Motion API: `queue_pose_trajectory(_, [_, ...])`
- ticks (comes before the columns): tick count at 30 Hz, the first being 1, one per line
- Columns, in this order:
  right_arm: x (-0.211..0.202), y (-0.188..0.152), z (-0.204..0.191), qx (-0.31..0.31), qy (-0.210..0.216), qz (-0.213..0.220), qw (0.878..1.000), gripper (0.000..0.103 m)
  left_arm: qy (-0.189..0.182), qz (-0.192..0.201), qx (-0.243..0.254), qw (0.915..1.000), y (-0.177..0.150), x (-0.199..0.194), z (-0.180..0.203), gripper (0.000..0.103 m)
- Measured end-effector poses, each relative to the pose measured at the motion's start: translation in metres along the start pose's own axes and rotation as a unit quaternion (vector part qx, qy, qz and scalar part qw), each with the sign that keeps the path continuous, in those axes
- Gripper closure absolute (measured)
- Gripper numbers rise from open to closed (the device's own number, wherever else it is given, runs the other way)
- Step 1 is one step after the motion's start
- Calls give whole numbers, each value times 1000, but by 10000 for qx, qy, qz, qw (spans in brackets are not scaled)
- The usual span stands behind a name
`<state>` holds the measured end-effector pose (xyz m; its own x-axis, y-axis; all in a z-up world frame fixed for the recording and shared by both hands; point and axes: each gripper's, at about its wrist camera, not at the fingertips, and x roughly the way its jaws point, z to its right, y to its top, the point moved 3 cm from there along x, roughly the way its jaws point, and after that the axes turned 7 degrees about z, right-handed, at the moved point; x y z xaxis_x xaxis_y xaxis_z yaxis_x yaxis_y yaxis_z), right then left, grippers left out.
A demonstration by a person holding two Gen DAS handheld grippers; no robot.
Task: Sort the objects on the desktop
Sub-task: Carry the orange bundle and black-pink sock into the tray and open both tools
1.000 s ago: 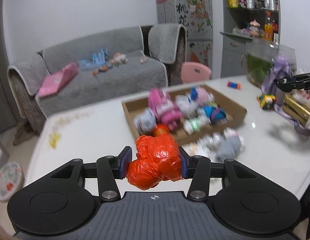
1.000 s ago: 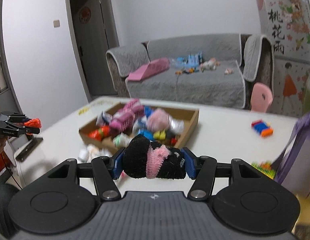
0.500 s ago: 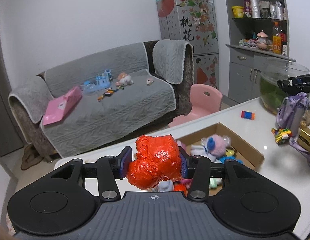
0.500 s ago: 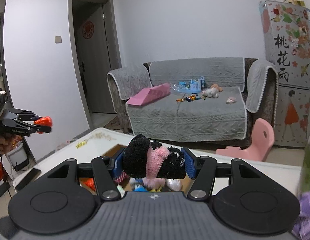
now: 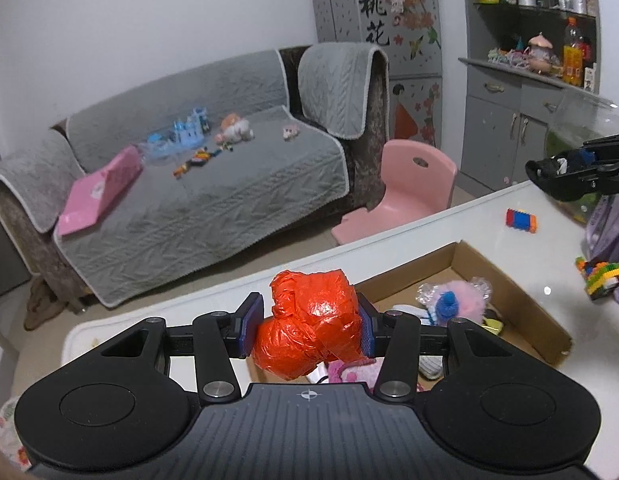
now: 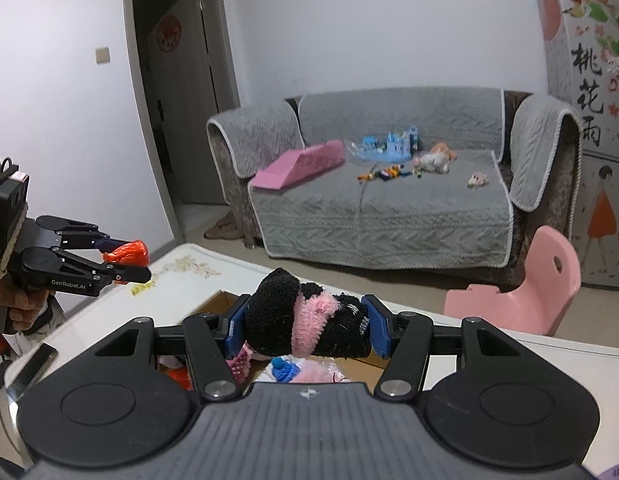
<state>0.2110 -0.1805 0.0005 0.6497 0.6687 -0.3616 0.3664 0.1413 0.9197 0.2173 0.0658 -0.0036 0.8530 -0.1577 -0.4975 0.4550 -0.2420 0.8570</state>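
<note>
Above cardboard box [image 5: 521, 300] on white worktop [image 5: 449, 224]: left gripper [image 5: 307, 326] clenched on crumpled orange plastic bundle [image 5: 309, 326]; right gripper [image 6: 305, 326] clenched on rolled black-and-pink sock [image 6: 305, 326]. Both judged light, soft, compressible; plastic film likely slippery, so held across widest bulge; sock taken mid-roll to avoid unrolling. Box already holding other soft items.

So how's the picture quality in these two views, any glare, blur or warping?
Left wrist view: strong fisheye bending of the walls, small glare spots on the white table and shiny orange bundle, otherwise fairly sharp. Right wrist view: same warping, door frame curved, dark corners, sofa slightly soft.
</note>
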Motion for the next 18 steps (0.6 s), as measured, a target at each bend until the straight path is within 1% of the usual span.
queue_pose_trajectory(7, [41, -18, 6, -56, -177, -399, 9990, 48, -88, -332, -84, 9994, -22, 60, 0, 49])
queue_pose_trajectory(12, [70, -32, 9, -155, -274, -680, 9972, 48, -126, -556, -232, 9981, -42, 93, -4, 49])
queue_pose_trajectory(14, [80, -37, 9, -157, -295, -755, 9966, 48, -152, -623, -280, 9975, -49, 103, -4, 49])
queue_pose_trajectory(18, [91, -50, 10, -235, -444, -903, 9947, 48, -245, -558, -596, 9964, -54, 105, -14, 49])
